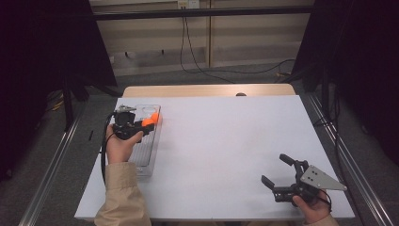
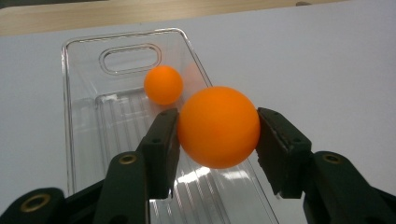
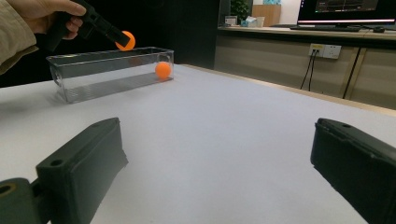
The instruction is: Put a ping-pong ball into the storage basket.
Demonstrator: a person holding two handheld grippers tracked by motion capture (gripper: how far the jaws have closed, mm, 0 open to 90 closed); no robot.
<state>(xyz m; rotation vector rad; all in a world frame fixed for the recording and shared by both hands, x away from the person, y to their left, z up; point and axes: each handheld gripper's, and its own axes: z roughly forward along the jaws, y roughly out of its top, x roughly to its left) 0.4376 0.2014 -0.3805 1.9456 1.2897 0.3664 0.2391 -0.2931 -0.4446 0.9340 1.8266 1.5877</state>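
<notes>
1. My right gripper (image 1: 278, 173) hovers low over the near right of the table (image 1: 226, 141), jaws apart, nothing between them.
2. My left gripper (image 2: 218, 135) clamps an orange ball (image 2: 218, 127) above the clear tray (image 2: 81, 140).
3. A second ball (image 2: 163, 84) lies at the tray's far end.

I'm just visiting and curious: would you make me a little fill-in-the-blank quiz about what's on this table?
1. The left gripper holds an orange ____.
2. It holds that over a clear plastic ____ on the white table.
3. Inside that lies ____ other ball.
4. The right gripper's jaws are ____, with nothing between them.

Missing words: ball; tray; one; open
</notes>
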